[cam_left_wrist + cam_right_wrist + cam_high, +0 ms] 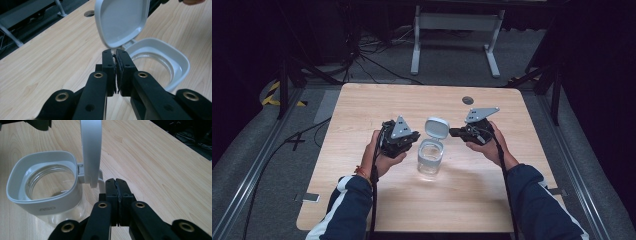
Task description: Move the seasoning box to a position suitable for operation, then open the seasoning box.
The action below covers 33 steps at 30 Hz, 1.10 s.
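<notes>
A clear glass jar [430, 159] with a pale grey square rim [180, 58] stands mid-table, empty inside [47, 182]. Its flip lid [437, 127] is hinged open and stands upright; the left gripper view faces its inner side [122, 20], and the right gripper view catches it edge-on [91, 150]. My left gripper [415, 136] is just left of the jar, shut, with its tips [117, 53] close to the lid hinge and nothing between them. From the right, my right gripper [454, 132] points at the lid, shut and empty, its tips [116, 182] just beside the hinge.
The wooden table [362, 110] has a round cable hole [468, 100] near its far edge. A white metal frame [457, 30] stands on the floor beyond, with cables [372, 55] lying about. Dark rails run along both sides.
</notes>
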Tool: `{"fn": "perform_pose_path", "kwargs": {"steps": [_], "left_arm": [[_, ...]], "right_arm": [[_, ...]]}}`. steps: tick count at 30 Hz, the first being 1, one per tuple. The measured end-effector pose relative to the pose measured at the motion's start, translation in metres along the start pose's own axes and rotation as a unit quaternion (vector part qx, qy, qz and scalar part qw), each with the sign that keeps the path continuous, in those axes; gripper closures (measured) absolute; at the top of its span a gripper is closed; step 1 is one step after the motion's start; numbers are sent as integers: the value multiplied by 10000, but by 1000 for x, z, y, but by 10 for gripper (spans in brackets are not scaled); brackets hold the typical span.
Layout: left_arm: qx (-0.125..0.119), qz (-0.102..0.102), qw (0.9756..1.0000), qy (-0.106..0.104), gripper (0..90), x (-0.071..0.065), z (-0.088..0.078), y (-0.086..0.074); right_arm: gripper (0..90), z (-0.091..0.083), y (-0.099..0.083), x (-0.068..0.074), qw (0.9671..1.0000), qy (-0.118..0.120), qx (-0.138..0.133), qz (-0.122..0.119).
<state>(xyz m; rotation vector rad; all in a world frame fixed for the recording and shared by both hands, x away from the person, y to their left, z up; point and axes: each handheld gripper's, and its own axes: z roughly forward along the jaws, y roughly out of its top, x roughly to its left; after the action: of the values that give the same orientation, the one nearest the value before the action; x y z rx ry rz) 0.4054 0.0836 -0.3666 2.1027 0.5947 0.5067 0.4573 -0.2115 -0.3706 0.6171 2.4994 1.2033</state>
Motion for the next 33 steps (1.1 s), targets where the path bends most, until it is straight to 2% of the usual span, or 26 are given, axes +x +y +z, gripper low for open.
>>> {"fn": "perform_pose_path", "kwargs": {"steps": [5,9,11,12,14,18,23,27,33], "left_arm": [[-8,-9,10000,88,852,3,-13,-13],[238,21,9996,181,830,4,-26,-37],[280,-34,9993,226,829,5,-30,-47],[280,-34,9993,226,830,5,-30,-47],[329,-185,9990,258,828,9,-37,-60],[480,-312,9977,368,813,13,-48,-80],[718,-360,9955,494,788,16,-57,-102],[859,-449,9940,503,764,15,-61,-119],[1046,-456,9923,477,721,14,-66,-138]], "right_arm": [[896,-5,-1,-2,10000,-51,33,-40],[896,-12,-2,-2,9998,-126,97,-111],[896,-17,-3,-1,9998,-156,111,-106],[896,-17,-3,-1,9998,-156,111,-106],[896,-24,-6,-1,9997,-195,143,-70],[896,-34,-10,-1,9993,-288,238,-94],[894,-46,-17,0,9987,-390,306,-106],[893,-53,-26,3,9981,-436,418,-142],[888,-62,-39,7,9973,-483,546,-117]]}}
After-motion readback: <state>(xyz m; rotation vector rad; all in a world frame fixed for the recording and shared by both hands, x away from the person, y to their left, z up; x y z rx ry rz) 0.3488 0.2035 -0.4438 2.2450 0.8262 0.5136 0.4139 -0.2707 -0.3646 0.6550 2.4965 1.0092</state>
